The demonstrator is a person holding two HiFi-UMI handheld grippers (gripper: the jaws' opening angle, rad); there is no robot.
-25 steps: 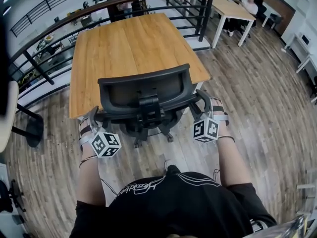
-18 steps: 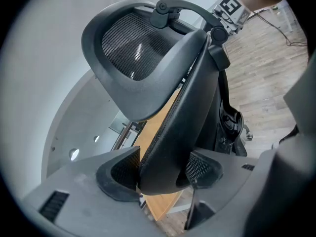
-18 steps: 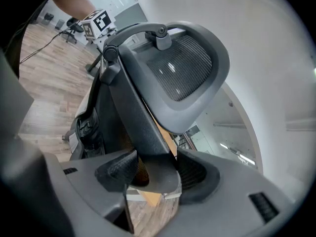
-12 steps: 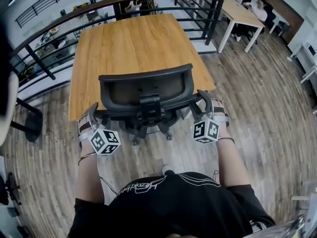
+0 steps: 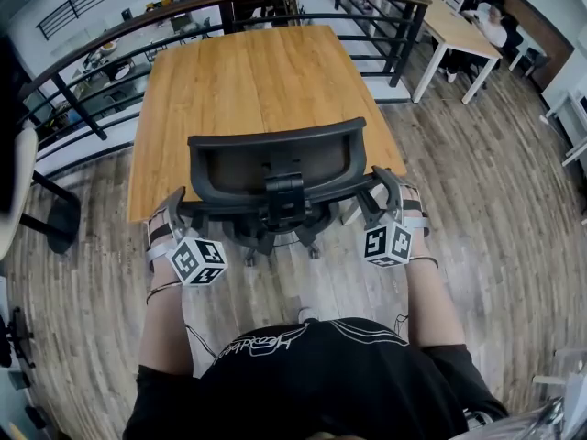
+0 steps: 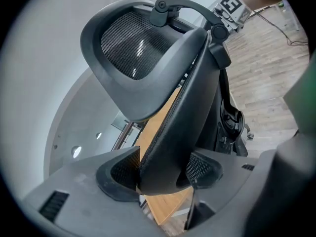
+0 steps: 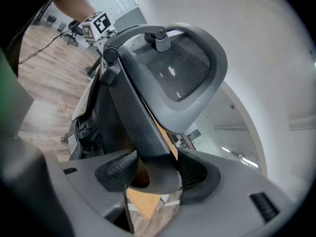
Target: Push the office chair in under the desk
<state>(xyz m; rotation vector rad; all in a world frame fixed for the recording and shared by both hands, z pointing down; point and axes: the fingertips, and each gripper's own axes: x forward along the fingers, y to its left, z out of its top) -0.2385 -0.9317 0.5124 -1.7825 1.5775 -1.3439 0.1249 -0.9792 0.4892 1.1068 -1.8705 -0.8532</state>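
The office chair before me is black, with a mesh back in a curved frame and a star base on castors showing below it. It stands upright and faces the desk. Its back lies along the desk's near edge, and its seat is out of my sight. The desk has a rectangular top of light wood. My left claw and right claw each clamp an armrest.

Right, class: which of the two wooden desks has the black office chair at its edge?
The large desk straight ahead. The black office chair stands at its near edge; the smaller desk at upper right has a person seated.
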